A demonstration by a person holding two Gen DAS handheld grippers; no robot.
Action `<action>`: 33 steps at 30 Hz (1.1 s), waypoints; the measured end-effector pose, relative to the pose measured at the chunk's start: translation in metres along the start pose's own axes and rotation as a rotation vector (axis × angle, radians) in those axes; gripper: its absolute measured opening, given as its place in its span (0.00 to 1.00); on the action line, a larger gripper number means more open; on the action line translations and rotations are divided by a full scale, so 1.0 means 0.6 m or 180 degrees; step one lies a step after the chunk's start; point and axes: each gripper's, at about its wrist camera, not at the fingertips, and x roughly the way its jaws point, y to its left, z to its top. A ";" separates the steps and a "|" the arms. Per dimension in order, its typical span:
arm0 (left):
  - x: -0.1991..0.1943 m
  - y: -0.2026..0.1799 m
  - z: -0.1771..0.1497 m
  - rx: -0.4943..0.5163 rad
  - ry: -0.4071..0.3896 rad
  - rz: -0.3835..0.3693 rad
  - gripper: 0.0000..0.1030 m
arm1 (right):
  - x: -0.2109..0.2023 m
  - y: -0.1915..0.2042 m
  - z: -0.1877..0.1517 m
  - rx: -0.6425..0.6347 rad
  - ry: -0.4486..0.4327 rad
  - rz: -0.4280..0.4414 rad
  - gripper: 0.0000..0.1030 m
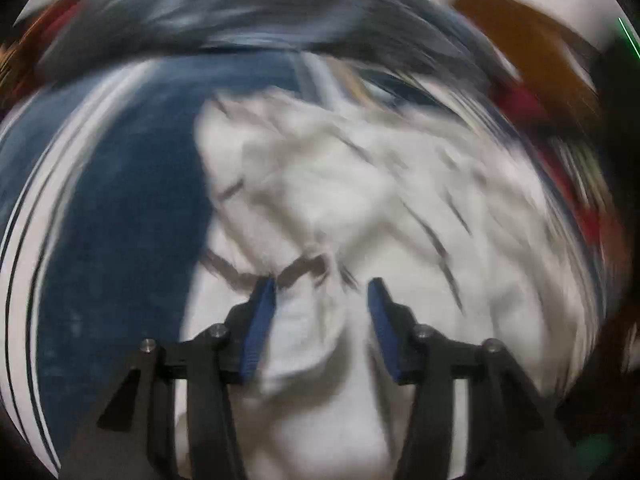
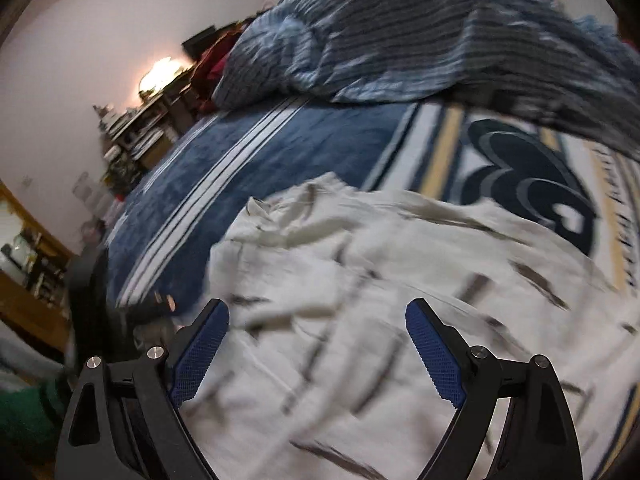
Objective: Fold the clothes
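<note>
— Although both views are blurred, how far is the folding, in your opinion?

— I judge it is near the beginning. The white garment [image 2: 400, 280] with dark streaks lies crumpled and spread on the bed, with no clean fold visible. Almost everything is left to do: to flatten it, to fold it, to put it aside.

— And the tongs?

— The left tongs [image 1: 322, 292] have a bunch of the white garment [image 1: 340, 200] between the blue pads, near a dark trimmed edge. The jaws stand only half closed, and the cloth touches one pad; whether they really pinch it, I cannot tell because of the blur. The right tongs [image 2: 316, 316] are wide apart and hold nothing; they hover just above the cloth.

— What is under the garment?

— A blue blanket [image 2: 280, 148] with white stripes and a dark emblem covers the bed. Behind it there is a striped grey-blue heap of fabric [image 2: 420, 32], maybe a cover or more laundry.

— And the room?

— On the left I see a plain light wall [image 2: 100, 20], a glowing lamp [image 2: 160, 72], and crowded wooden shelves [image 2: 136, 136]. Something green [image 2: 24, 412] lies low near the floor.
</note>
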 end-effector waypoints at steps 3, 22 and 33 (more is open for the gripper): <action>-0.013 -0.040 -0.051 0.0362 0.0037 -0.0265 0.50 | 0.044 0.038 0.046 -0.0085 0.0208 0.0141 0.88; -0.043 0.181 -0.079 -0.1471 -0.0426 0.0277 0.47 | 0.332 0.149 0.234 -0.0268 0.1310 0.0771 0.67; -0.054 0.177 -0.095 -0.1385 -0.0456 0.0224 0.57 | 0.270 0.212 0.109 -0.1139 0.1639 -0.0296 0.67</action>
